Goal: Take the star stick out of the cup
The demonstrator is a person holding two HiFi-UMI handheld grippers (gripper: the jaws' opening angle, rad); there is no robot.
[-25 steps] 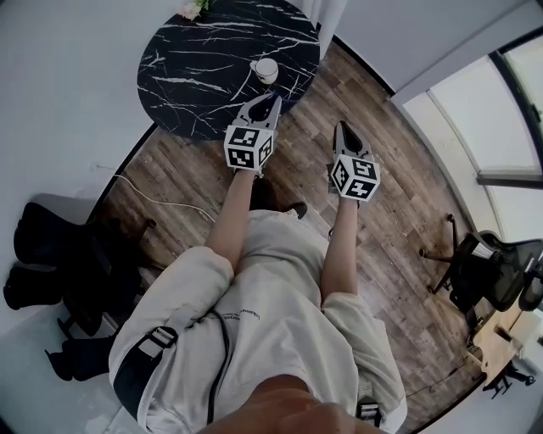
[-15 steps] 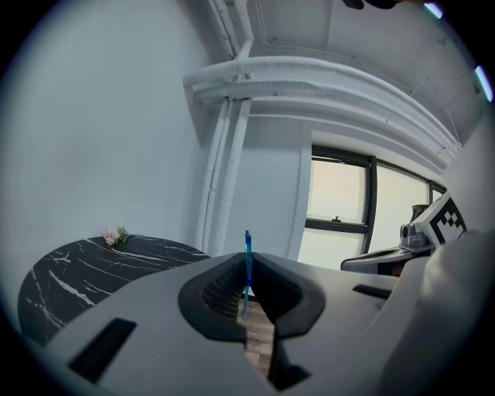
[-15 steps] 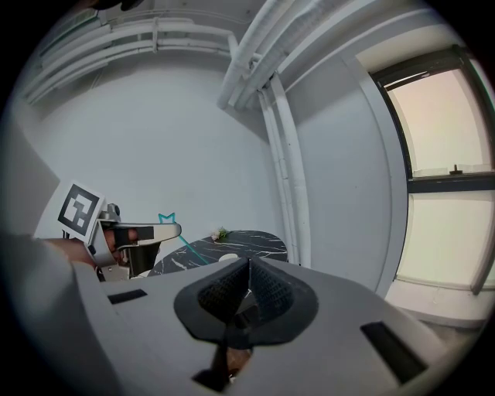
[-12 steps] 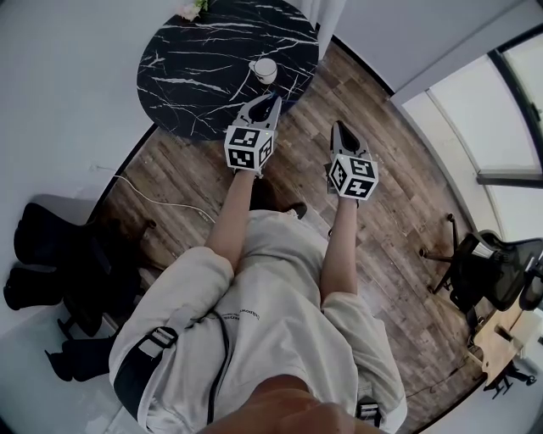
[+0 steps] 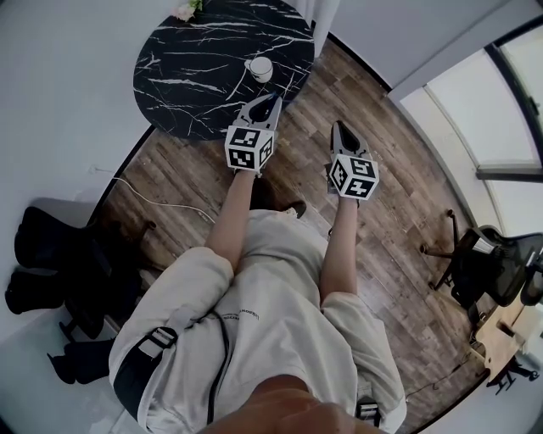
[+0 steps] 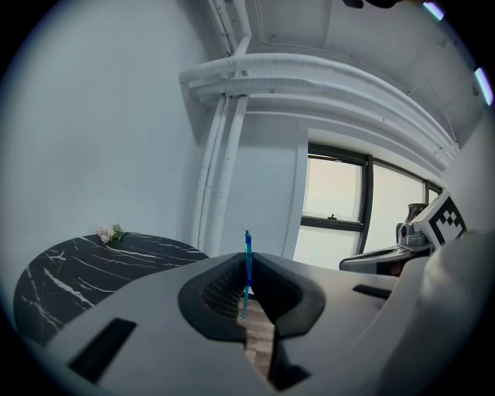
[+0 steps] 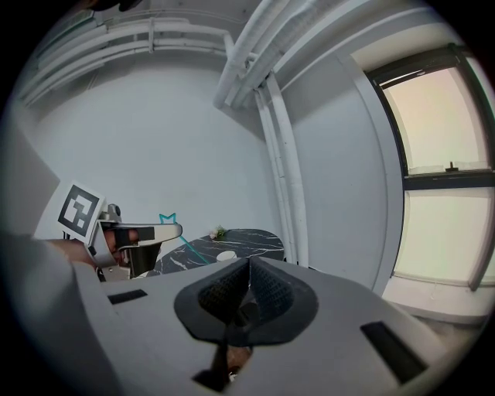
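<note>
My left gripper (image 5: 273, 100) hangs over the near edge of the round black marble table (image 5: 195, 76) and is shut on a thin blue star stick (image 6: 247, 261). In the right gripper view the star (image 7: 168, 219) sticks up above the left gripper's tip, and the shaft slants down toward the table. The white cup (image 5: 260, 69) stands on the table just beyond the left gripper, apart from the stick. My right gripper (image 5: 339, 129) is held over the wooden floor to the right, its jaws shut with nothing between them (image 7: 248, 263).
Small flowers (image 5: 188, 8) lie at the table's far edge. A white cable (image 5: 153, 197) runs over the floor at left. A dark chair (image 5: 59, 246) stands at left and a black office chair (image 5: 492, 271) at right. Walls and a window close in behind the table.
The table and cup have drifted slightly up and left in the head view. Both grippers keep nearly the same place, the left still holding the stick.
</note>
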